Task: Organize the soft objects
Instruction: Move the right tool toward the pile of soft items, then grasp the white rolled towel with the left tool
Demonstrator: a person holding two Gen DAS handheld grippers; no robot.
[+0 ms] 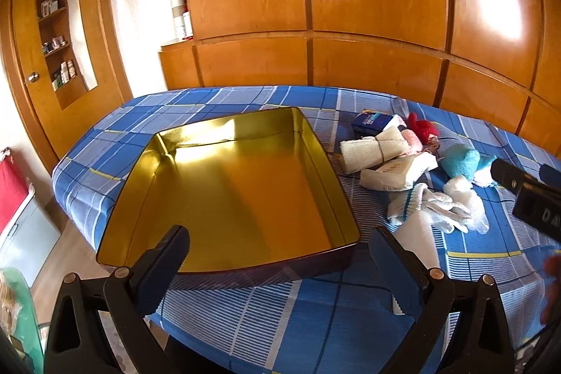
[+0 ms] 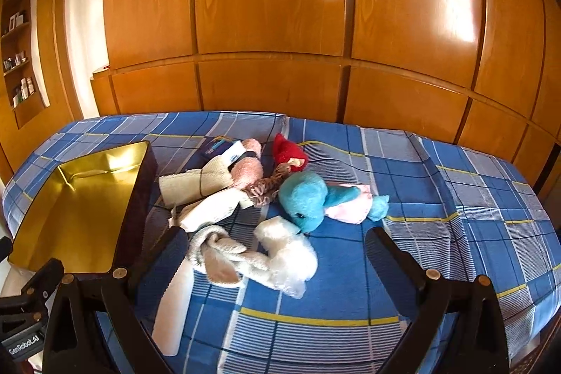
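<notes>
White plush rabbit on the bed, lying crosswise directly between the right gripper's open, empty jaws; left gripper, open, over the empty tin; right nearer.

Right tool hangs spread above white plush; blue plush at twelve o'clock, gold tin at nine.

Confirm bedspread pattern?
Blue plaid bedspread with white and yellow lines; clearest in the right wrist view.

Tin open; toys crowd rt.
</notes>
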